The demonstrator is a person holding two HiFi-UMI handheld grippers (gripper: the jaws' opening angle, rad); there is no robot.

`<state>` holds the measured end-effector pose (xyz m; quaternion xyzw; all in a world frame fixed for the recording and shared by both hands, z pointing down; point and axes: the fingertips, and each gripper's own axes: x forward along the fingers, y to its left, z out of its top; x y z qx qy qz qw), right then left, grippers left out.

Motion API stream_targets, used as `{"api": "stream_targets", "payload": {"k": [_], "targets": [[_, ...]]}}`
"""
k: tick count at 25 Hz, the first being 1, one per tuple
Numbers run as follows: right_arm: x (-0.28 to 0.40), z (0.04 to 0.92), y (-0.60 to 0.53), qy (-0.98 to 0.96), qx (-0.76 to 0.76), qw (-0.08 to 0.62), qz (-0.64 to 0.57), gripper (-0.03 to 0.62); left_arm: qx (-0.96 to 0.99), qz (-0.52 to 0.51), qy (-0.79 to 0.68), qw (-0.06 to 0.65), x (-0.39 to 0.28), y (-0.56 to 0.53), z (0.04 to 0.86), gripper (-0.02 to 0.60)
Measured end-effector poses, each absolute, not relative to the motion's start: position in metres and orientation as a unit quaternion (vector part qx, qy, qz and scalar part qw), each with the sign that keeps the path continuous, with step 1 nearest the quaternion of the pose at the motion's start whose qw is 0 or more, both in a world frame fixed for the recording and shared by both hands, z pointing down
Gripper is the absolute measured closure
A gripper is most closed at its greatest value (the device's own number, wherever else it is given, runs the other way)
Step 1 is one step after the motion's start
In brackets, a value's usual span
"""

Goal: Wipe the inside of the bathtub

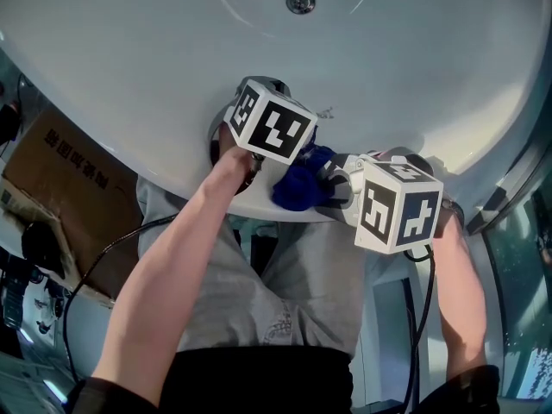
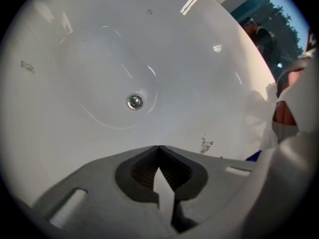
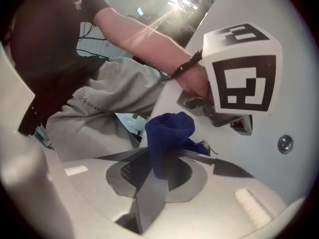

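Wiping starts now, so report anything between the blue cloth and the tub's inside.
Nothing visible: the bathtub is empty down to its drain. The blue cloth, clamped in the right tongs, is at the rim, with the shut left tongs close beside it.

In the head view, the marker cube (image 1: 270,124) on the left gripper (image 2: 158,147) and the marker cube (image 1: 397,203) on the right gripper (image 3: 163,157) are covering both sets of jaws. They are also hiding part of the blue cloth (image 1: 297,184) at the near rim of the bathtub (image 1: 172,59). The tub is running off the picture at the top and both sides. The left edge is cutting the cardboard box (image 1: 69,188), and its print is blurring beyond reading. In the left gripper view, a pale blurred shape (image 2: 299,183) is blocking the right side, and a dark fleck (image 2: 206,145) on the tub wall is showing too small to identify. In the right gripper view, the cloth's lower end is sinking out of sight between the jaws.
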<state>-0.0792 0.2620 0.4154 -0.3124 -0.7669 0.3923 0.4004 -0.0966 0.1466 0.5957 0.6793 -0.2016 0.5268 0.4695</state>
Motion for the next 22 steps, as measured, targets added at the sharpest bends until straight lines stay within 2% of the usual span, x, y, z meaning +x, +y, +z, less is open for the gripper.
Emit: {"api": "stream_targets", "payload": {"k": [4,9,22], "targets": [[-0.072,0.393,0.267,-0.759,-0.326,0.371,0.425,0.521,0.679,0.528,-0.201,0.468,-0.092,0.145,0.594,0.58],[-0.074,0.404,0.25,-0.78,-0.294,0.36,0.419,0.52,0.676,0.53,-0.202,0.47,-0.091,0.146,0.593,0.58],[-0.024,0.562,0.139,-0.789,-0.085,0.504,0.34,0.519,0.677,0.531,-0.2,0.469,-0.088,0.146,0.592,0.58]]}}
